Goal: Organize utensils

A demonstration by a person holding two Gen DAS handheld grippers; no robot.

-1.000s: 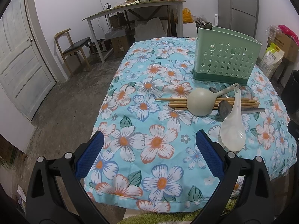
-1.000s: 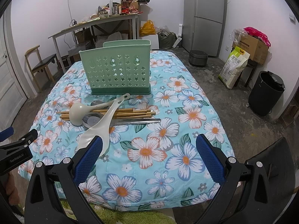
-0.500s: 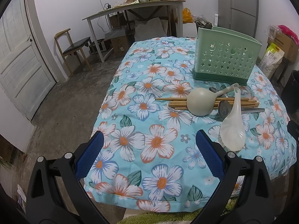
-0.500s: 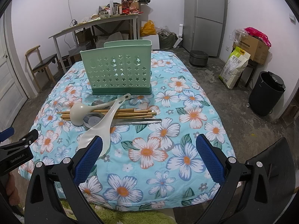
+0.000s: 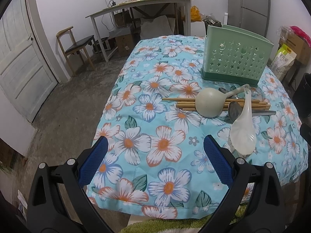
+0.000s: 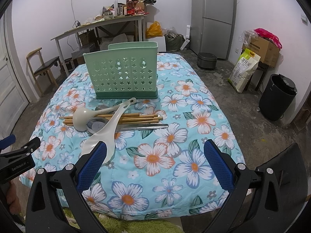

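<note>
Progress: nothing looks sorted yet. As far as you can see, every utensil lies loose on the flowered bench [image 6: 155,155], and no handle shows above the rim of the green holder [image 6: 122,73]; its inside is hidden from both views.

Left to do: the whole pile, by my reading. Each piece needs lifting and standing in the holder.

Pile: the wooden chopsticks [image 6: 136,117] lie in a bundle across the bench, just in front of the holder. The beige ladle [image 6: 81,118] rests bowl-down on top of them, its handle slanting toward the holder. The white rice spoon [image 6: 101,137] lies over the bundle too, paddle end nearest you. A metal spoon [image 6: 96,125] sits partly under the white one, its long handle running out to the right. A second metal piece peeks out behind the ladle; too little shows to name it.

Left tongs [image 5: 155,161]: spread wide, holding nothing, hovering over the near edge of the bench. The rice spoon's paddle lies just beyond your right finger; the rest of the pile is farther ahead and to the right.

Right tongs [image 6: 155,161]: also spread wide and empty. The paddle of the rice spoon disappears behind your left finger [image 6: 91,165], so it is the nearest piece; whether they touch, you cannot tell.

Holder: upright, behind the pile, well apart from both tongs.
</note>
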